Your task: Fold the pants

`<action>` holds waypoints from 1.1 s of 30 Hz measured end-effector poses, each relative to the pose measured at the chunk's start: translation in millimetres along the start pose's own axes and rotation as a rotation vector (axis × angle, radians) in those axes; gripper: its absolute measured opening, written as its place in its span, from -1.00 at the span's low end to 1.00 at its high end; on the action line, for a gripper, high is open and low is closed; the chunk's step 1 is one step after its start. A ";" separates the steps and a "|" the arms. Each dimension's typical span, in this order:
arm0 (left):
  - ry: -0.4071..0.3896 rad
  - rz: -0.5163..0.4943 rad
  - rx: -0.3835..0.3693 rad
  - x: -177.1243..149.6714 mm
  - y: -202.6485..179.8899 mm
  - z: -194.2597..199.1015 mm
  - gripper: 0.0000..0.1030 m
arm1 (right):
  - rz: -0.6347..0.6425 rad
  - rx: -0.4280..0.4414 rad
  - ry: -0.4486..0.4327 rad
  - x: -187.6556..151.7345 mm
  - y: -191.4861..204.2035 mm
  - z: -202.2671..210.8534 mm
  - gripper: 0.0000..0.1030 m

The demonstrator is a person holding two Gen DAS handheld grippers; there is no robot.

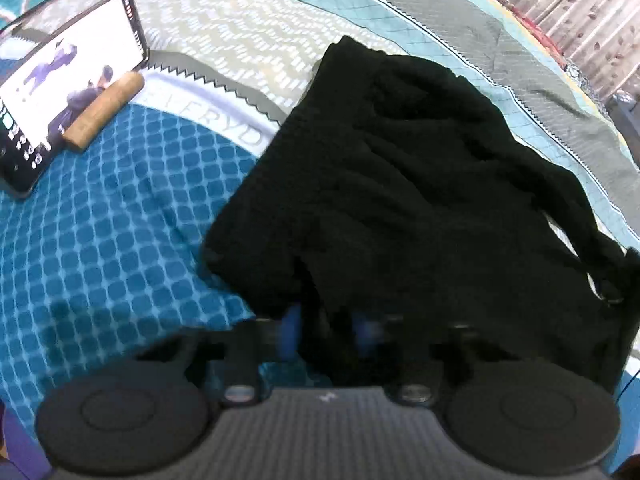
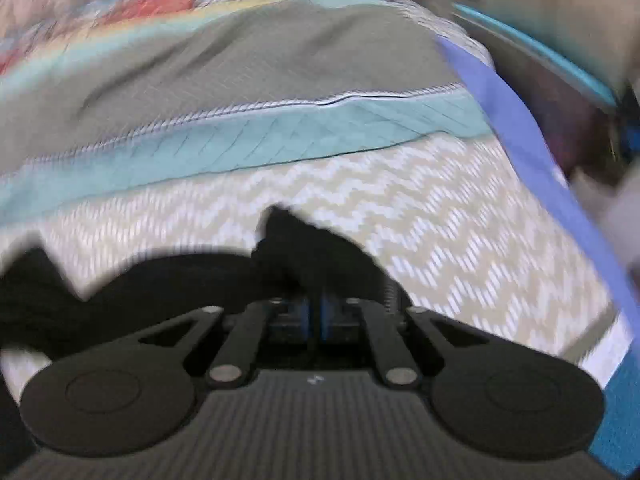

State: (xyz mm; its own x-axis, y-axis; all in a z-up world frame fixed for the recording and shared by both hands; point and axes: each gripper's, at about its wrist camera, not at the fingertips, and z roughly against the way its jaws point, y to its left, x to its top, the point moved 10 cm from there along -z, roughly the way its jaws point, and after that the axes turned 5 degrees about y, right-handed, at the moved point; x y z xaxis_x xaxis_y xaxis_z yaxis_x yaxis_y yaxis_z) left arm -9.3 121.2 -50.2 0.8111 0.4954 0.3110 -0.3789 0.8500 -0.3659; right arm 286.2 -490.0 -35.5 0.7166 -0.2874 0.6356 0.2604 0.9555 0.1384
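left wrist view: black pants [image 1: 400,184] are seen bunched on a patterned bedspread [image 1: 120,232], with their near edge clamped between the blue pads of the left gripper [image 1: 330,328]; a phone [image 1: 68,92] is propped nearby against a wooden block [image 1: 104,110]. in the right wrist view, a peaked fold of the pants [image 2: 308,248] is pinched by the clenched right gripper [image 2: 318,316].

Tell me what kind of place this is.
Probably a bedroom: the pants lie on a patterned bedspread, a curtain hangs behind, and a phone is propped nearby.
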 end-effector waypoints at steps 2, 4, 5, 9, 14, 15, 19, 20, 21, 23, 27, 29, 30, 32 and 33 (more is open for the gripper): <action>0.010 0.047 -0.056 5.0 3.3 7.0 -0.83 | -0.132 0.116 -0.127 17.5 -27.9 47.9 -0.86; 0.009 0.082 -0.085 9.2 7.5 19.1 -0.84 | -0.221 0.200 -0.240 23.3 -60.4 95.2 -0.86; 0.003 0.085 -0.087 9.3 9.7 24.6 -0.85 | -0.258 0.190 -0.281 21.9 -75.1 120.1 -0.86; -0.013 0.070 -0.081 2.7 17.5 48.7 -0.85 | -0.349 0.141 -0.315 -22.3 -148.7 168.7 -0.86; -0.018 0.019 -0.035 -10.0 23.6 67.8 -0.85 | -0.466 0.052 -0.139 -118.2 -211.1 147.2 -0.85; -0.013 0.008 -0.023 -15.3 23.7 68.5 -0.85 | -0.512 0.026 -0.095 -144.7 -221.2 140.6 -0.86; 0.006 -0.045 0.065 -35.5 22.6 61.3 -0.72 | -0.712 0.070 -0.067 -191.8 -242.3 134.0 -0.84; 0.008 -0.058 0.079 -40.7 23.3 60.5 -0.65 | -0.762 0.088 -0.076 -193.2 -248.0 137.9 -0.73; 0.003 -0.065 0.082 -43.6 22.7 62.0 -0.57 | -0.789 0.082 -0.085 -194.8 -254.4 140.9 -0.62; -0.009 -0.076 0.074 -48.0 22.7 70.5 -0.50 | -0.794 0.035 -0.119 -187.7 -264.1 153.0 -0.30; -0.115 -0.043 -0.022 -43.6 25.1 110.7 -0.43 | -0.750 0.014 -0.199 -168.3 -264.5 176.7 -0.26; -0.184 -0.035 -0.039 -32.3 30.0 130.8 -0.30 | -0.721 0.082 -0.200 -156.1 -247.1 180.1 -0.26; -0.211 -0.039 -0.031 -25.2 31.8 137.7 -0.22 | -0.707 0.116 -0.197 -153.4 -237.5 180.1 -0.26; -0.247 -0.053 -0.002 -6.1 31.8 145.6 -0.20 | -0.685 0.213 -0.178 -138.6 -208.1 173.9 -0.25; -0.258 -0.063 0.008 4.5 28.9 145.8 -0.19 | -0.677 0.250 -0.167 -135.0 -196.8 167.3 -0.25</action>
State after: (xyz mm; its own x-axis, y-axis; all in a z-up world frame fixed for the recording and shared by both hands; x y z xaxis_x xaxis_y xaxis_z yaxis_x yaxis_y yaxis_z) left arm -81.5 174.1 68.6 0.6932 0.4702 0.5462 -0.3359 0.8813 -0.3323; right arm 30.0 -628.2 -21.5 0.3381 -0.8242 0.4542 0.4407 0.5651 0.6974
